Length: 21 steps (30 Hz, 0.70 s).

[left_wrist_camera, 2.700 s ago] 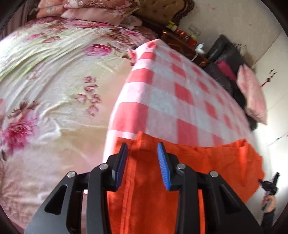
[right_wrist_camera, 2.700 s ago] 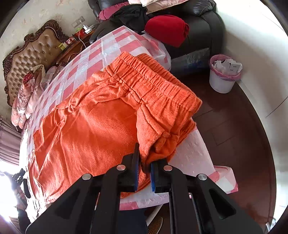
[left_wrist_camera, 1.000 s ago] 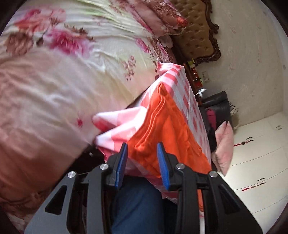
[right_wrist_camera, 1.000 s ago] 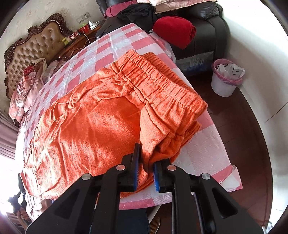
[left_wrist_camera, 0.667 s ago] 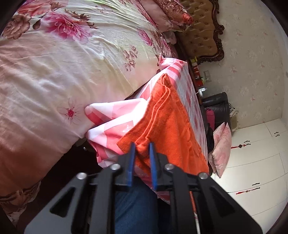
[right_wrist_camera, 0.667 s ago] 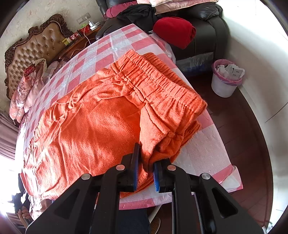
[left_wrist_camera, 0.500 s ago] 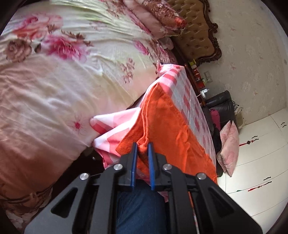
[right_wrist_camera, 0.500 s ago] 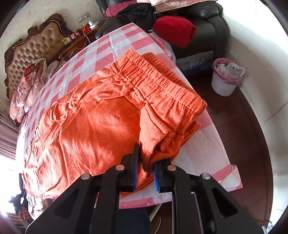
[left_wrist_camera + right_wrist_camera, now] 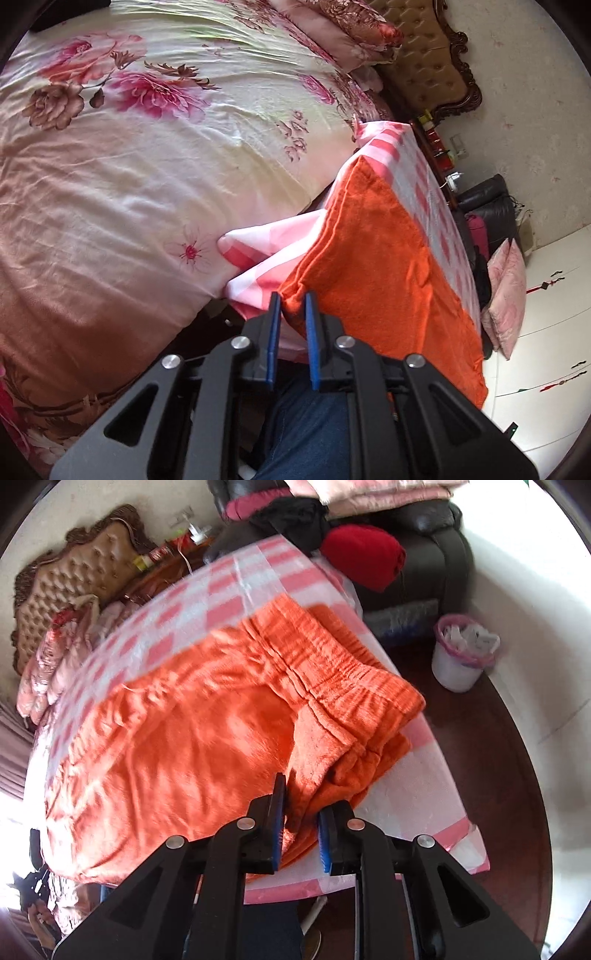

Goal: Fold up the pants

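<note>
Orange pants (image 9: 177, 738) spread on checked worktop (image 9: 236, 590); left gripper (image 9: 292, 306) opening with hem corner between pads, right gripper (image 9: 301, 801) clamping waistband fold.

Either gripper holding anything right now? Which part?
Both hold the orange pants: left gripper, jaws opening, at the leg-end corner; right gripper pinches the near edge by the waistband.

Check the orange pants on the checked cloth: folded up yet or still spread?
Mostly spread. The orange pants lie long across the checked cloth, only doubled lengthwise, with layered edges at the waistband. No crosswise fold shows.
</note>
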Each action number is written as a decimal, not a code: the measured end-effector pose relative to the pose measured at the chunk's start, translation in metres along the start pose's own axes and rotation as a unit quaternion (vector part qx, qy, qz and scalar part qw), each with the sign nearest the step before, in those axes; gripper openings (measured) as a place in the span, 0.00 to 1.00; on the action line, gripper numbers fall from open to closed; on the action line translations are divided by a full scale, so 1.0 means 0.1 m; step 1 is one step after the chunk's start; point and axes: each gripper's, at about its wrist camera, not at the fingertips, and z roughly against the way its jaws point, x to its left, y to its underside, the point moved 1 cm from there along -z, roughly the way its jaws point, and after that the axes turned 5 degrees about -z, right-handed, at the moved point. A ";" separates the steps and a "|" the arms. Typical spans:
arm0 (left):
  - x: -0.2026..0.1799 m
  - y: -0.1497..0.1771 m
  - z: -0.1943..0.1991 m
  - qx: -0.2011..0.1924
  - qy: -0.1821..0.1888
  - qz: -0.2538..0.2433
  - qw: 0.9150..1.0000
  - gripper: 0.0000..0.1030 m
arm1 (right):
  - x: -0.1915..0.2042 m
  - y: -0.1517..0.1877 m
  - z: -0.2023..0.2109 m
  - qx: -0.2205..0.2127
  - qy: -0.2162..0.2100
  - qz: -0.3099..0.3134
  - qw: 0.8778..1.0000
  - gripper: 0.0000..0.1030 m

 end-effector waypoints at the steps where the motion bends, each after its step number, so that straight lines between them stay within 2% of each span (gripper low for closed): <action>1: -0.02 0.00 0.04 -0.009 -0.018 -0.008 1.000 0.21 | -0.01 0.02 0.02 -0.005 -0.002 0.002 1.000 0.18; 3: -0.10 -0.02 0.16 -0.029 -0.033 -0.025 0.999 0.29 | -0.02 0.05 0.02 -0.008 -0.003 0.006 1.000 0.22; 4: -0.16 -0.04 0.22 -0.043 -0.038 -0.035 0.998 0.30 | -0.02 0.06 0.02 -0.009 -0.009 0.009 1.000 0.23; 6: -0.47 -0.07 0.34 -0.077 -0.047 -0.084 0.992 0.32 | -0.03 0.08 0.02 -0.012 -0.010 0.014 1.000 0.24; 9: -1.10 -0.04 0.34 -0.092 -0.009 -0.157 0.983 0.53 | -0.03 0.12 0.01 -0.019 -0.009 0.020 1.000 0.25; 11: -1.70 0.05 0.18 -0.076 0.033 -0.226 0.971 0.54 | -0.03 0.15 0.02 -0.029 -0.004 0.023 0.999 0.25; 14: -2.44 0.23 -0.08 -0.055 0.076 -0.290 0.952 0.54 | 0.00 0.23 0.05 -0.038 0.011 0.037 0.999 0.25; 16: -2.98 0.42 -0.30 -0.034 0.096 -0.337 0.936 0.54 | -0.01 0.28 0.12 -0.047 0.003 0.045 0.998 0.34; 17: -3.28 0.55 -0.42 -0.023 0.107 -0.365 0.925 0.54 | -0.03 0.31 0.17 -0.051 0.002 0.049 0.997 0.47; 18: -3.49 0.68 -0.51 -0.012 0.119 -0.384 0.916 0.54 | -0.06 0.33 0.20 -0.053 0.010 0.051 0.997 0.64; 19: -3.68 0.80 -0.59 -0.001 0.128 -0.397 0.909 0.54 | -0.11 0.37 0.24 -0.056 0.025 0.058 0.996 0.69; 21: -3.98 1.07 -0.74 0.019 0.147 -0.418 0.896 0.54 | -0.19 0.41 0.33 -0.061 0.018 0.060 0.996 0.71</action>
